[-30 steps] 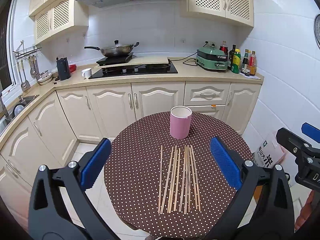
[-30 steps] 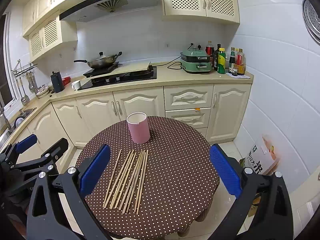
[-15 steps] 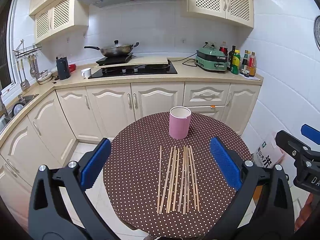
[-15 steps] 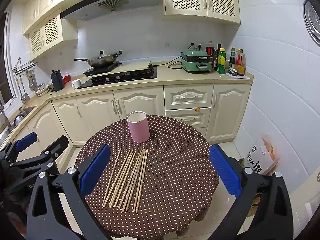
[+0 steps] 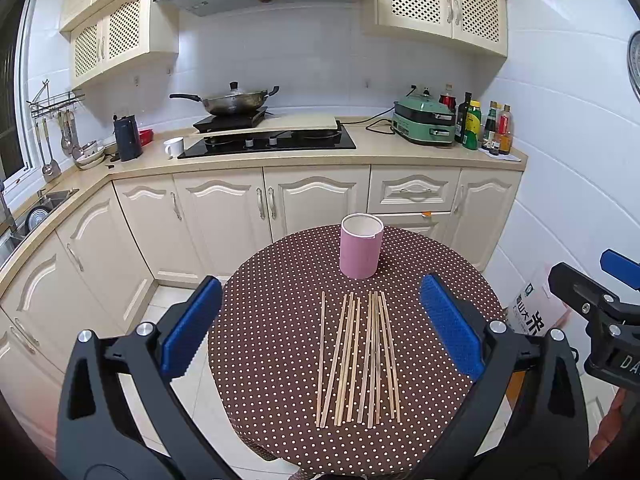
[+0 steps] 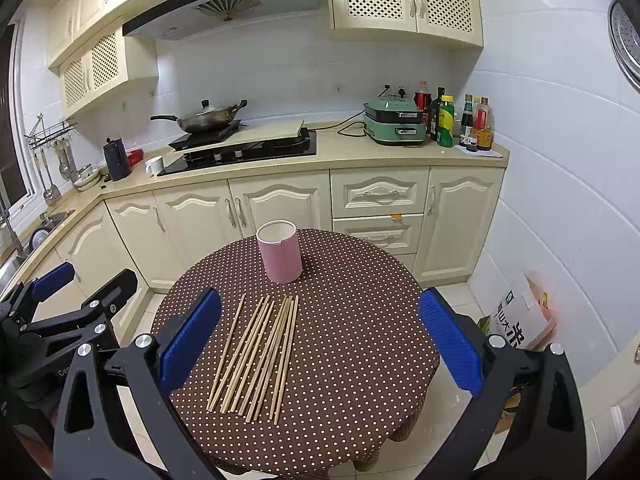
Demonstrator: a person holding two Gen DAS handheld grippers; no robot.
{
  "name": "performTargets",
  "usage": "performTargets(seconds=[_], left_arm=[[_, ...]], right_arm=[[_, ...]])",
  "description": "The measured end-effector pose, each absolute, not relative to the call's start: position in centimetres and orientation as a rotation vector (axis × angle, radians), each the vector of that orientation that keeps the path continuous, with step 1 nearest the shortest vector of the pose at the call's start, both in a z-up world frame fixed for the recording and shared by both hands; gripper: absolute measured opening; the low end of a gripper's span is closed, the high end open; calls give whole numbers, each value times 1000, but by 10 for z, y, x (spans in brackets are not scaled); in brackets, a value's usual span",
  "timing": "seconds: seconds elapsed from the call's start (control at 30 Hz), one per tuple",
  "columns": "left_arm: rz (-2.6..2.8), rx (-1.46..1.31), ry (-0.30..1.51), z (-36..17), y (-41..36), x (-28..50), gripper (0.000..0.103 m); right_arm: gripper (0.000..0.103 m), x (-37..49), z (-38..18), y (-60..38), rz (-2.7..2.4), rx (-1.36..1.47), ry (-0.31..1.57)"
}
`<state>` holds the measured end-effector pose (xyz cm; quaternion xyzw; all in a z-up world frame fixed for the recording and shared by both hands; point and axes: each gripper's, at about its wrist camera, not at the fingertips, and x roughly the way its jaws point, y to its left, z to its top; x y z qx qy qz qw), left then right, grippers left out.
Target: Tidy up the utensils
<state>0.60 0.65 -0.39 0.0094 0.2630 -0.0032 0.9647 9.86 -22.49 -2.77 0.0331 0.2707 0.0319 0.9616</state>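
Seemingly light, stiff and slippery, the wooden chopsticks (image 5: 357, 354) lay flat on the table (image 5: 272, 344) near the pink holder (image 5: 361, 246), best pinched mid-length by the left gripper (image 5: 320, 330) or right gripper (image 6: 318, 332), whose fingers (image 5: 192, 328) stood wide open and empty.

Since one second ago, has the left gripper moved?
Yes. In the left view the left gripper has drawn back slightly: the pink cup and chopsticks sit higher, against the fingers.
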Motion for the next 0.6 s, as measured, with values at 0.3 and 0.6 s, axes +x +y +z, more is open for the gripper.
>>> performTargets(seconds=[0.3,0.6], left_arm=[[-6,18,530,-4,7,6,97],[-11,22,523,-5,6,3,97]], right_arm=[[96,98,-27,-222,64,65,551],[96,97,-28,-218,66,54,552]])
